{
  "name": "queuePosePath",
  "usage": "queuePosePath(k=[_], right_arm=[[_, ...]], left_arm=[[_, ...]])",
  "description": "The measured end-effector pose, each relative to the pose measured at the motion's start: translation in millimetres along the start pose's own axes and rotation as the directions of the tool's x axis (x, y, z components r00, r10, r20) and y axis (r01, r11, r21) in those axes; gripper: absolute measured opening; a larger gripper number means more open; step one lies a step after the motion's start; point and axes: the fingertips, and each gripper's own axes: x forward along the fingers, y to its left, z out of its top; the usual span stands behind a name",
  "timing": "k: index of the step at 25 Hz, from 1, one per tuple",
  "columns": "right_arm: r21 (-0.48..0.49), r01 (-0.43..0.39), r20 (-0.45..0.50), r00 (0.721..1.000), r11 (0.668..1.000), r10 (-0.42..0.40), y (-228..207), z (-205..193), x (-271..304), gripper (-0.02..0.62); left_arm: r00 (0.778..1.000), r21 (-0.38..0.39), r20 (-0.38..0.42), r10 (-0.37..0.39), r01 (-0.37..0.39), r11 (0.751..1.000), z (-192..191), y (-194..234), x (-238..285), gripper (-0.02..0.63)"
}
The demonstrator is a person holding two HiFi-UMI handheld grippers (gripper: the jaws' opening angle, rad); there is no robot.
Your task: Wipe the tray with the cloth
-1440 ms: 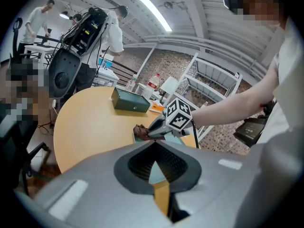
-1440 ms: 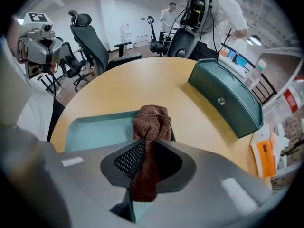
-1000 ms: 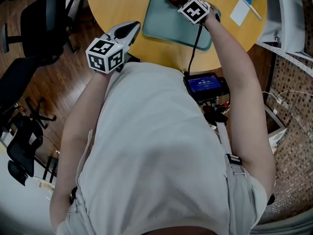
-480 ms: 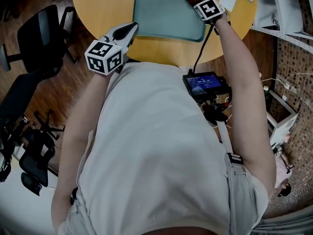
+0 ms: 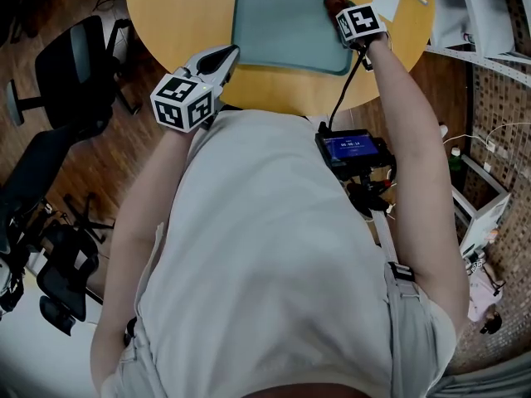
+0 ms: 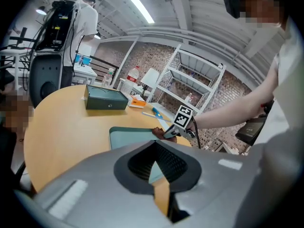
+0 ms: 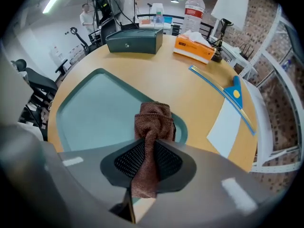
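Near the tabletop's front edge, by the person's body, lies the teal tray (image 5: 282,27), bare apart from its far right corner. There the right gripper (image 5: 336,7) has its fingers clamped on the brown cloth (image 7: 152,122). A twisted strip of cloth runs back between the black mesh pads, and the bunched end rests on the tray's corner, over the rim.

The left gripper (image 5: 224,56) hangs above the tabletop's front edge, just left of the tray and apart from it. Its fingers are together at the tips with nothing between them.

Each gripper's cube bears black-and-white square markers, with no letters to read.

Toward the right edge lies a white sheet (image 7: 228,122), blank on its upper face, with a long strip with a blue handle (image 7: 223,91) across its far end.

Along the far edge stand:
- a dark green box (image 7: 134,41) with a small lock
- an orange tissue box (image 7: 192,49), its print too small to read
- a clear bottle (image 7: 194,8), whose red label cannot be read either
- a white lamp (image 7: 230,4)

At the person's waist hangs a device (image 5: 348,148) whose blue screen shows pale digits, too fine to make out.
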Motion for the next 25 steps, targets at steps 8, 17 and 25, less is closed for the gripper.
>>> queuePosePath(k=[8, 17, 25], right_arm=[[-0.027, -0.076, 0.020, 0.997, 0.997, 0.077, 38.0, 13.2, 0.1, 0.064], [-0.153, -0.158, 0.023, 0.986, 0.975, 0.163, 117.0, 60.1, 3.1, 0.064], [-0.018, -0.287, 0.051, 0.956, 0.958, 0.288, 195.3, 94.4, 14.7, 0.063]], left_arm=[[1.000, 0.004, 0.007, -0.002, 0.002, 1.000, 3.5, -0.7, -2.5, 0.000], [0.998, -0.040, 0.034, 0.043, -0.042, 0.998, -2.6, 24.2, -33.2, 0.000], [0.998, -0.070, 0.039, 0.050, -0.047, 0.996, -11.4, 57.9, -55.1, 0.000]])
